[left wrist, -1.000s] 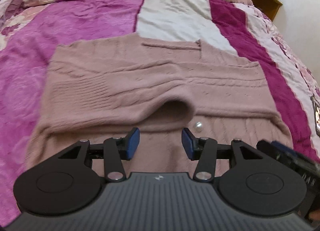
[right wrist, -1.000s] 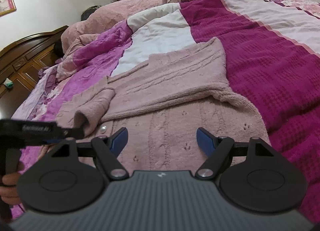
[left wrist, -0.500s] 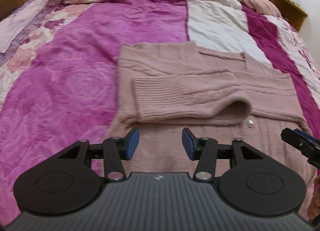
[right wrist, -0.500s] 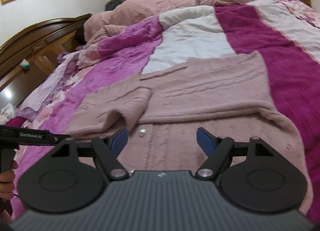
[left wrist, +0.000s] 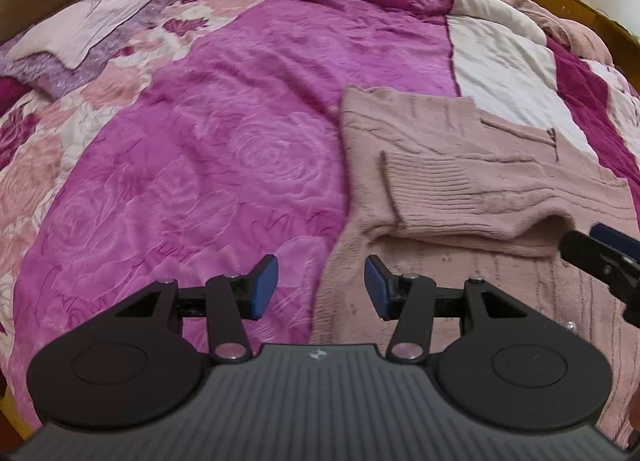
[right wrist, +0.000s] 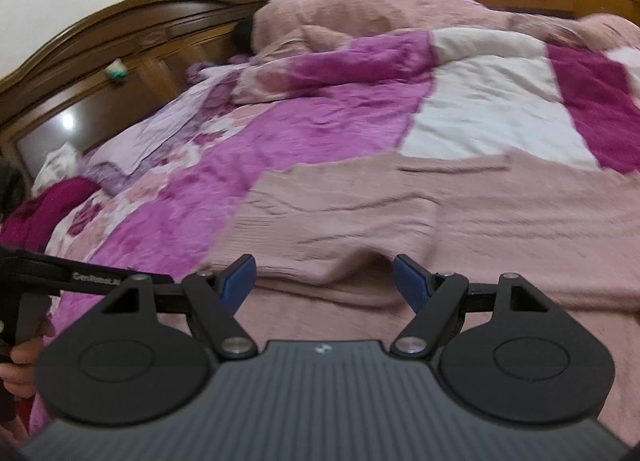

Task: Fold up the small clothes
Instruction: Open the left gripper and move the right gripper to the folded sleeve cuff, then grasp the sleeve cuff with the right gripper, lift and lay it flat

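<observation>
Item: dusty-pink knit sweater (left wrist: 460, 181), flat on bed, sleeve folded across body; its left edge runs just ahead of left gripper (left wrist: 320, 287), bulk to that gripper's right.
Left gripper: jaws apart, nothing btwn, above sweater's edge.
Right gripper (right wrist: 324, 279): jaws wide apart, empty, over sweater fold.
Surround: magenta rose-embossed quilt (left wrist: 200, 165), open room left of left gripper.
Wooden headboard (right wrist: 132, 45) far left of right gripper.

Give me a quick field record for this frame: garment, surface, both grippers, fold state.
garment: pink knit sweater, lying flat on the bed
surface: magenta rose-pattern quilt with white and dark magenta panels
fold state: ribbed sleeve laid across the body; body not yet folded
left gripper: open, empty, over the sweater's left edge
right gripper: open, empty, above the sleeve cuff
background: wooden headboard
</observation>
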A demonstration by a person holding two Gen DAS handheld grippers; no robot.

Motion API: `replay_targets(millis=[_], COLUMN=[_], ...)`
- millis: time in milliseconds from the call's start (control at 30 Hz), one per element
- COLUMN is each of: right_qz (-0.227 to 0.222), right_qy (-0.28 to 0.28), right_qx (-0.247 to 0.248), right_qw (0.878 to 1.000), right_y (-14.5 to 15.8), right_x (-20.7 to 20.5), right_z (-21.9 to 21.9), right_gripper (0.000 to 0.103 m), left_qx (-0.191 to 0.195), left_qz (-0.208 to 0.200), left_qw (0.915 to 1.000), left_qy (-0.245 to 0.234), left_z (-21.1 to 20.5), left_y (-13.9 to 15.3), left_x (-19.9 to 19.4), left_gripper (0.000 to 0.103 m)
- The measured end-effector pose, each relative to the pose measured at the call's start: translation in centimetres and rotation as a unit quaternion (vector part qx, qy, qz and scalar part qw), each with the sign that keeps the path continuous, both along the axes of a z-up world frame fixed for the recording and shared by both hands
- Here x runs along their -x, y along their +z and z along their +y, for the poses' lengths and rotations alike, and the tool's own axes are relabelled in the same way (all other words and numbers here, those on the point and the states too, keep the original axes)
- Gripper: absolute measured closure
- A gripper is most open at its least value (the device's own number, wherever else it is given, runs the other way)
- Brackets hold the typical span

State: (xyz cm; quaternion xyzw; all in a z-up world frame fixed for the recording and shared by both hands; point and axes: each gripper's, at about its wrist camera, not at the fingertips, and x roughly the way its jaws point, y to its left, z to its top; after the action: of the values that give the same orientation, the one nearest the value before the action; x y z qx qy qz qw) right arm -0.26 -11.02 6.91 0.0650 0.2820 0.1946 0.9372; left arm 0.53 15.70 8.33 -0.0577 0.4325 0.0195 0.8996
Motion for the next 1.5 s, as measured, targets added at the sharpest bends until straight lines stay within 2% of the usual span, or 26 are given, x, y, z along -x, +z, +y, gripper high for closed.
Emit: replay_targets(millis=[233, 600, 700, 767, 800, 833, 867, 967, 1200, 1367, 1500], right_qz=[-0.005, 0.038, 0.038, 0.037, 0.035, 0.034, 0.034, 0.020, -0.012, -0.030, -0.045], right_qy=[0.054, 0.091, 0.097, 0.096, 0.094, 0.096, 0.102, 0.103, 0.063, -0.003, -0.053], right_qx=[0.020, 0.036, 0.043, 0.053, 0.060, 0.063, 0.060, 0.064, 0.016, -0.032, -0.045], right_qw=[0.998, 0.995, 0.994, 0.993, 0.993, 0.993, 0.992, 0.992, 0.998, 0.999, 0.997], right_y=[0.1, -2.8, -3.3, -3.6, -3.7, -3.8, -3.8, -3.2, 0.0, 2.4, 3.3], right_x=[-1.8, -4.3, -4.7, -5.0, -5.1, -5.3, -5.4, -5.0, -4.8, -4.8, -4.3], right_z=[4.5, 8.6, 9.3, 9.6, 9.7, 9.7, 9.7, 9.5, 6.1, 1.3, -2.4], right_gripper=[0.026, 0.027, 0.036, 0.056, 0.060, 0.069, 0.078, 0.083, 0.085, 0.085, 0.085], left_qx=[-0.018, -0.011, -0.009, -0.010, -0.010, -0.010, -0.010, -0.010, -0.010, -0.006, -0.006], left_qz=[0.005, 0.022, 0.025, 0.025, 0.024, 0.024, 0.023, 0.021, 0.011, -0.005, -0.014], left_qw=[0.9998, 0.9990, 0.9989, 0.9990, 0.9990, 0.9990, 0.9991, 0.9992, 0.9997, 1.0000, 0.9997], left_qy=[0.010, 0.036, 0.038, 0.037, 0.037, 0.036, 0.035, 0.031, 0.018, -0.001, -0.020], left_z=[0.9, 3.1, 3.2, 3.1, 3.1, 3.1, 3.0, 2.8, 1.9, 0.6, -0.9], left_y=[-0.5, -1.9, -2.1, -2.1, -2.1, -2.1, -2.0, -1.8, -0.9, 0.0, 0.8], left_x=[0.2, 0.3, 0.3, 0.3, 0.3, 0.3, 0.3, 0.3, 0.3, -0.2, -1.0], left_gripper=[0.047, 0.047, 0.047, 0.047, 0.047, 0.047, 0.047, 0.047, 0.047, 0.047, 0.047])
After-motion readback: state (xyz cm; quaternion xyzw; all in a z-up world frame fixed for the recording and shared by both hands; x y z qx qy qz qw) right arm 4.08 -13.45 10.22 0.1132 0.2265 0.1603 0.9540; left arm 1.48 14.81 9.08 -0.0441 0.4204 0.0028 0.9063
